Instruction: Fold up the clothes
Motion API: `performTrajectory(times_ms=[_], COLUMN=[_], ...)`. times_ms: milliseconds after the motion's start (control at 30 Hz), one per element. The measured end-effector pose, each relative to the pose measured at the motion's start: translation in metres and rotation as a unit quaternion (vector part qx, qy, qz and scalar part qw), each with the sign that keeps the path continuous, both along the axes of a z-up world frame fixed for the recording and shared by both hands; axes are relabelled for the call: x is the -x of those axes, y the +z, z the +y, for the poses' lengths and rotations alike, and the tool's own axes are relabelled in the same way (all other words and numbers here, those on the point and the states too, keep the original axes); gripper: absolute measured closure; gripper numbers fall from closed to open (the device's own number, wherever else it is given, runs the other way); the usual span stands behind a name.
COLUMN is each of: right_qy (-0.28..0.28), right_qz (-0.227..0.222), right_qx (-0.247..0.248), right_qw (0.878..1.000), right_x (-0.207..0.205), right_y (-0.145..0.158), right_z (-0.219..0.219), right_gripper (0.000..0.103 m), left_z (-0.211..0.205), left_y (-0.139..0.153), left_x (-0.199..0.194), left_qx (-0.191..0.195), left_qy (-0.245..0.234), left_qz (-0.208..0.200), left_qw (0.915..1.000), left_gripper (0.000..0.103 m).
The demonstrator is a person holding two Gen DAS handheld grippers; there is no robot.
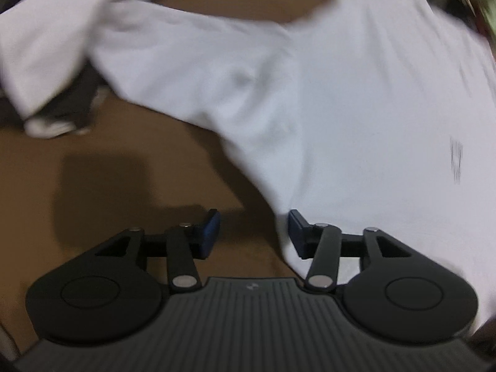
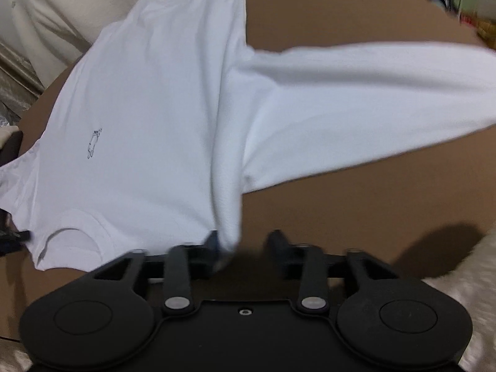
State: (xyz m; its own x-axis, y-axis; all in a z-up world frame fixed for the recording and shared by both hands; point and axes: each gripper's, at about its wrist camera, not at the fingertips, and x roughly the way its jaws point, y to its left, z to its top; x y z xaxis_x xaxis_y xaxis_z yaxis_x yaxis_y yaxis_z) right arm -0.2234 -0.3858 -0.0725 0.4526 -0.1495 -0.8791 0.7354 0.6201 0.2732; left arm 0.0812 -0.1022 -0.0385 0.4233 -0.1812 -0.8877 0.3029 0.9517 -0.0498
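White long-sleeved shirt spread on the brown bench, both grippers released above it.

I see the white shirt lying flat on the brown bench, its small dark print facing up and its neckline toward my right gripper. One sleeve stretches out sideways across the bench in the right wrist view. My right gripper has its fingers apart; a fold of the shoulder edge lies against the left finger, but nothing is pinched between them. My left gripper also stands released, bare bench showing in the gap; its right finger sits at the shirt's edge. The other sleeve runs off to the left, blurred.
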Motion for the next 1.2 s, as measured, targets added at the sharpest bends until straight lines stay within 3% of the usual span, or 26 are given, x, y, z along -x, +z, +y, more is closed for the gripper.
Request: performTrajectory(times_ms=[100, 167, 300, 333, 400, 500, 567, 633, 700, 767, 867, 1000, 1100, 1133, 1200], right_qy=[0.021, 0.033, 0.083, 0.1, 0.144, 0.228, 0.275, 0.319, 0.352, 0.376, 0.396, 0.427, 0.479, 0.495, 0.503], right_qz=[0.0, -0.026, -0.075, -0.087, -0.112, -0.144, -0.146, -0.142, -0.143, -0.143, -0.135, -0.124, -0.08, -0.066, -0.062], right_qx=[0.041, 0.056, 0.138, 0.146, 0.145, 0.129, 0.13, 0.134, 0.141, 0.147, 0.143, 0.15, 0.184, 0.204, 0.24], right_qw=[0.999, 0.998, 0.984, 0.98, 0.972, 0.954, 0.941, 0.927, 0.914, 0.904, 0.897, 0.883, 0.855, 0.842, 0.828], right_x=[0.006, 0.0, -0.012, -0.023, -0.044, -0.089, -0.118, -0.145, -0.158, -0.168, -0.189, -0.225, -0.254, -0.263, -0.274], right_y=[0.008, 0.02, 0.052, 0.058, 0.069, 0.077, 0.078, 0.077, 0.074, 0.068, 0.056, 0.038, 0.017, 0.01, 0.001], right_z=[0.008, 0.016, 0.034, 0.038, 0.045, 0.066, 0.087, 0.113, 0.138, 0.159, 0.176, 0.195, 0.217, 0.226, 0.24], right_gripper=[0.04, 0.04, 0.04, 0.04, 0.04, 0.04, 0.04, 0.04, 0.04, 0.04, 0.04, 0.039, 0.036, 0.036, 0.036], left_z=[0.038, 0.056, 0.079, 0.083, 0.091, 0.098, 0.097, 0.095, 0.1, 0.11, 0.125, 0.14, 0.161, 0.163, 0.165], left_y=[0.033, 0.049, 0.06, 0.06, 0.054, 0.034, 0.025, 0.02, 0.025, 0.039, 0.06, 0.071, 0.07, 0.07, 0.071], left_x=[-0.001, -0.004, -0.03, -0.042, -0.074, -0.113, -0.118, -0.12, -0.117, -0.11, -0.094, -0.085, -0.096, -0.099, -0.1], left_qx=[0.051, 0.015, -0.095, -0.108, -0.121, -0.108, -0.129, -0.153, -0.134, -0.095, -0.057, -0.068, -0.008, 0.002, 0.011], left_qy=[0.043, 0.057, 0.086, 0.088, 0.089, 0.124, 0.127, 0.122, 0.127, 0.14, 0.15, 0.138, 0.147, 0.148, 0.148], left_qz=[-0.048, -0.101, -0.182, -0.188, -0.164, -0.123, -0.154, -0.19, -0.195, -0.2, -0.228, -0.279, -0.272, -0.274, -0.288], left_qw=[0.9966, 0.9932, 0.975, 0.9723, 0.9749, 0.9787, 0.9714, 0.9621, 0.9632, 0.965, 0.9603, 0.948, 0.951, 0.9503, 0.9459], left_gripper=[0.04, 0.034, 0.031, 0.024, 0.014, 0.012, 0.023, 0.072, 0.08, 0.084, 0.086, 0.087, 0.091, 0.091, 0.092])
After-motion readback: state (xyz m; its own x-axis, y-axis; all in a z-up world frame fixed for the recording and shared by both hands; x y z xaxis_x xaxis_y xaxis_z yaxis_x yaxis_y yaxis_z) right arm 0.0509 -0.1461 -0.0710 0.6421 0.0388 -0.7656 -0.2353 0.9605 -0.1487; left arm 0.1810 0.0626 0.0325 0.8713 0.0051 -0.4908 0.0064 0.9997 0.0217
